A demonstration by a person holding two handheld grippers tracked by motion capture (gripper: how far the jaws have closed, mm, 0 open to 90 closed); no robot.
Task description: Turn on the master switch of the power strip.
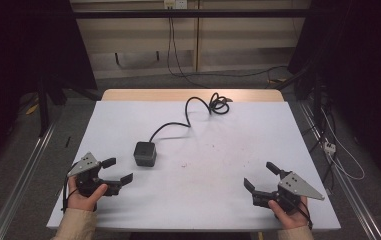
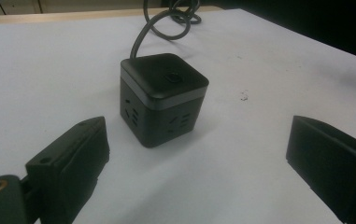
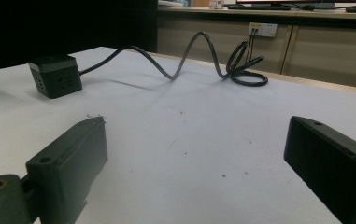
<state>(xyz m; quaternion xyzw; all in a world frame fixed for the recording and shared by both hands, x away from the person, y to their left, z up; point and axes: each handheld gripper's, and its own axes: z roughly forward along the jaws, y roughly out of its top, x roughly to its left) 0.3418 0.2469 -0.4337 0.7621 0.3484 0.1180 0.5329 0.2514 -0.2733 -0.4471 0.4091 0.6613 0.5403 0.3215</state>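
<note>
Nothing looks begun — the left claw and right claw are both spread and empty, the socket cube untouched just ahead of the left one, its cord coiled beyond.

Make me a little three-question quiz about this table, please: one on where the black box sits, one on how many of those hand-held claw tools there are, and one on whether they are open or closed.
1. Where does the black cube socket sit on the table?
A. nearer the left gripper
B. nearer the right gripper
C. off the table, on the floor

2. How many grippers are held over the table?
A. one
B. two
C. three

3. How do the jaws of both grippers stand?
A. shut on the cable
B. shut on nothing
C. open, holding nothing

Answers:
1. A: the cube lies just ahead of the left gripper, far from the right gripper.
2. B: each hand holds one.
3. C: both gripper views show bare table between spread jaws, and the cable lies untouched.
</note>
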